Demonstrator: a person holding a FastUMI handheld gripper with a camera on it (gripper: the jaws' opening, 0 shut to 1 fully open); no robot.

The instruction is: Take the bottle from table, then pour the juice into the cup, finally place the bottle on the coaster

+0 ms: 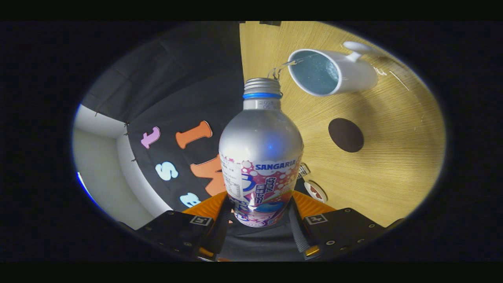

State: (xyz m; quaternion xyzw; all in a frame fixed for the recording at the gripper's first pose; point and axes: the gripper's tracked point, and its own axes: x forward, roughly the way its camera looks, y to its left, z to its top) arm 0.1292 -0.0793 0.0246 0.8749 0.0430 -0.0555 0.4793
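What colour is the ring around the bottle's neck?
Blue, just under the silver threaded mouth of the bottle, seen in the gripper view.

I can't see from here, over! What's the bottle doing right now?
Jaws shut on bottle, gripper tilted sideways. Juice streaming from the open neck into white cup. Dark coaster bare on table, nothing in the way.

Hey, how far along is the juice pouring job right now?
Done: the bottle is off the table, clamped between the gripper's fingers. In hand: it's tipped, a thin stream running from its mouth into the white cup. Left: set it on the dark coaster.
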